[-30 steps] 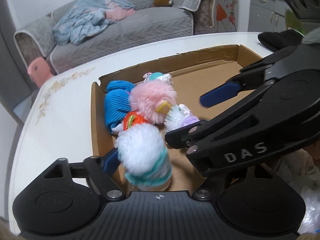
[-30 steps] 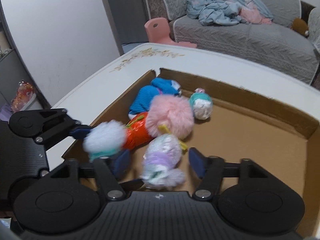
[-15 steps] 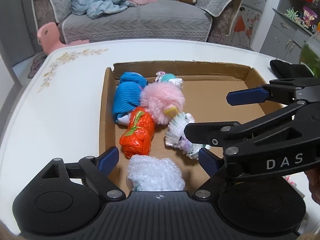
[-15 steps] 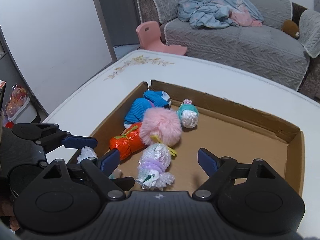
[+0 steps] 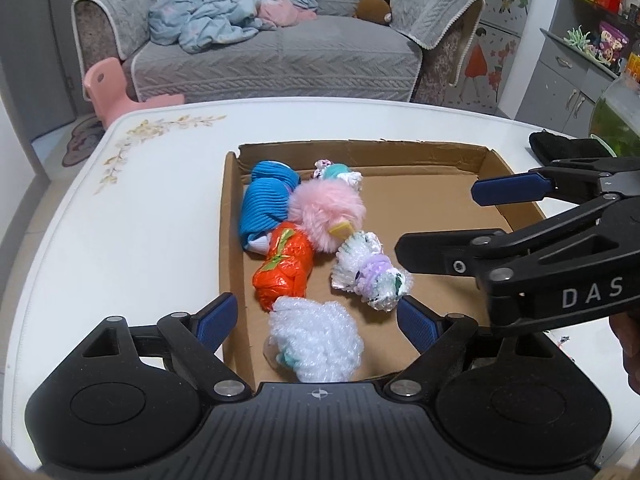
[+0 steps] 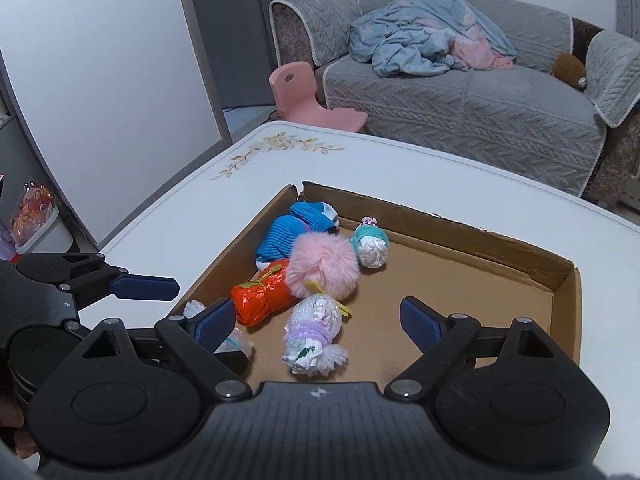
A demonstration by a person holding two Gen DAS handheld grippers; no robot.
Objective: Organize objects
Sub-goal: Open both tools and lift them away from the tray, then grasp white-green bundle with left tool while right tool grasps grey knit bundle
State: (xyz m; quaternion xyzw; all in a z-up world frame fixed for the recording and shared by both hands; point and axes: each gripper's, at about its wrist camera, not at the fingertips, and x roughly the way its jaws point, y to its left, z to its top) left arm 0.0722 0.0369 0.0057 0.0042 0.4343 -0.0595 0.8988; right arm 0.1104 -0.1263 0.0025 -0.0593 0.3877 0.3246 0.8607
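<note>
A shallow cardboard tray [image 5: 360, 148] [image 6: 440, 216] lies on the white table [image 5: 140, 220]. Its left part holds a blue knit roll [image 5: 266, 204], a pink fluffy ball [image 5: 326, 212], an orange wrapped bundle [image 5: 284, 268] and a small teal-and-white bundle [image 5: 338, 172]. My left gripper [image 5: 318, 324] hangs open above a white-and-teal fluffy bundle [image 5: 314, 344] lying in the near left corner; the pads are clear of it. The jaws of my right gripper [image 6: 318, 320] are opening over a white-and-purple bundle [image 6: 316, 332] resting on the tray floor, untouched.
The tray's right half [image 6: 480, 292] is bare cardboard. A black object [image 5: 560, 146] sits on the table at the far right. Beyond the table stand a grey sofa [image 5: 280, 52] with a blue blanket and a pink child's chair [image 6: 304, 92].
Both grippers have spread wider and lifted away from the tray. The white-and-teal bundle and the white-and-purple bundle, earlier between the fingers, now lie loose on the cardboard.
</note>
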